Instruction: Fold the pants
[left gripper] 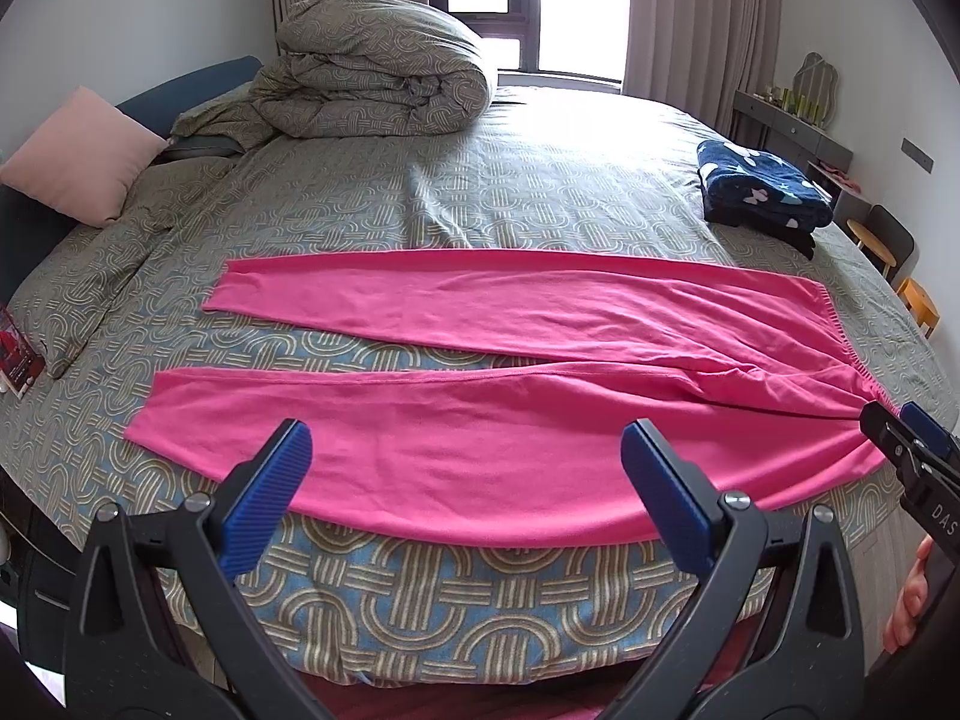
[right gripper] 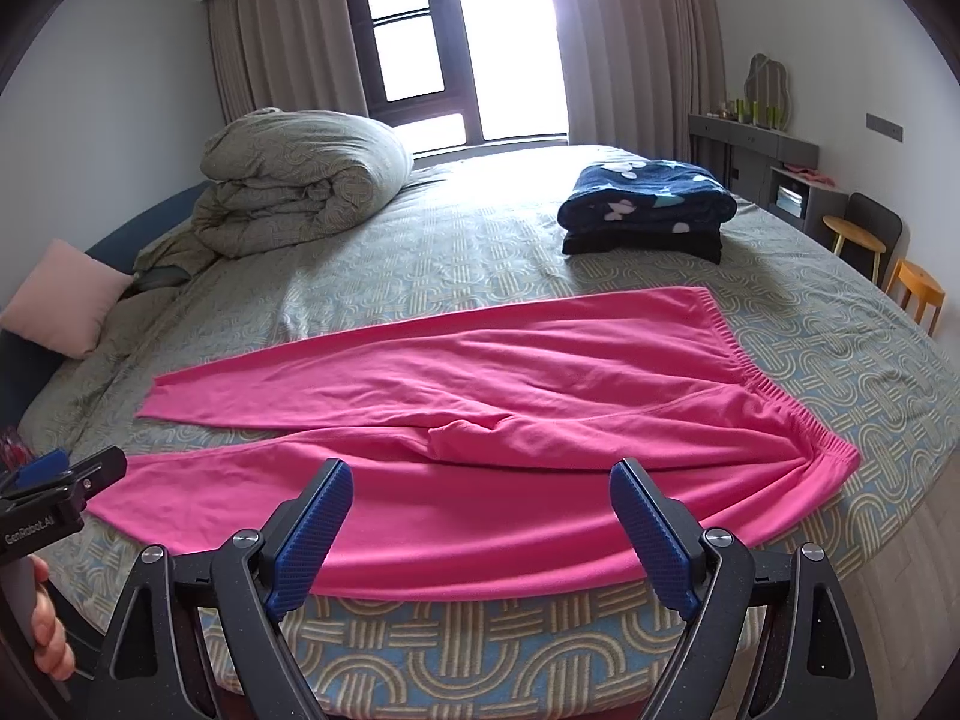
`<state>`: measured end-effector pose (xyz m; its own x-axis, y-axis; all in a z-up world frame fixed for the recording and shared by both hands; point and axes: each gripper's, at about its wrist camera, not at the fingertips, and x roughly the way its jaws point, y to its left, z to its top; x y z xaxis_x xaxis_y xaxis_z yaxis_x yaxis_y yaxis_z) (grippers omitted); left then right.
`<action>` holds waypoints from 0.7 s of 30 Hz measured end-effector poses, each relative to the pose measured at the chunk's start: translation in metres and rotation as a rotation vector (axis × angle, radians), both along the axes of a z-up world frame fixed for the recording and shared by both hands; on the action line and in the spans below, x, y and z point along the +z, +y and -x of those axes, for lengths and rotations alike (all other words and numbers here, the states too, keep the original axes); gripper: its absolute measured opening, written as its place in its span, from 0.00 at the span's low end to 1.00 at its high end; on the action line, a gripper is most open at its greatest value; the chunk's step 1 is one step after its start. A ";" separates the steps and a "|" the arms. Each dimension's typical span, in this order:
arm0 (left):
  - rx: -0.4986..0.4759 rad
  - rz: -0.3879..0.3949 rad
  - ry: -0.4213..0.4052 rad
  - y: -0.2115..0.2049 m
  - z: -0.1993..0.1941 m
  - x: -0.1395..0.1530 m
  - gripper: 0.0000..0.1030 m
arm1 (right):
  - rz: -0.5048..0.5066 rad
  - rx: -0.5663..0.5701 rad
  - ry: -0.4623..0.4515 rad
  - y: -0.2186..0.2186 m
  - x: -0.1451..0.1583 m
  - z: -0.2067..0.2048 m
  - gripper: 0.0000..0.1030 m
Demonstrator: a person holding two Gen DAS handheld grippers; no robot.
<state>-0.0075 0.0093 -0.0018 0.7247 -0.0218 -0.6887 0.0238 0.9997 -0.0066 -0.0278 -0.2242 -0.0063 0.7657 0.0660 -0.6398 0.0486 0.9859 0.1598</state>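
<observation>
While both ribbed blue jaws are held wide apart and empty, soft pink pants (left gripper: 480, 420) are seen spread flat just beyond them on the patterned bed (left gripper: 480, 600).

"GenRobot.AI" on left gripper (right gripper: 60, 468), "DAS" on right gripper (left gripper: 912, 426)

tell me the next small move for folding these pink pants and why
Probably lower both open grippers, left gripper and right gripper, onto the near leg's edge: the pink pants lie flat, legs apart, unfolded.
</observation>
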 end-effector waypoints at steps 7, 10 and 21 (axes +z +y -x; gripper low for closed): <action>0.000 0.006 0.010 0.000 0.001 0.000 1.00 | 0.000 -0.002 -0.001 0.001 0.001 0.001 0.86; 0.000 -0.012 0.019 0.000 0.002 0.000 1.00 | -0.002 -0.006 -0.002 0.002 0.002 0.001 0.80; -0.001 -0.063 0.013 0.000 0.005 -0.002 1.00 | -0.023 -0.017 0.017 -0.006 -0.002 0.000 0.76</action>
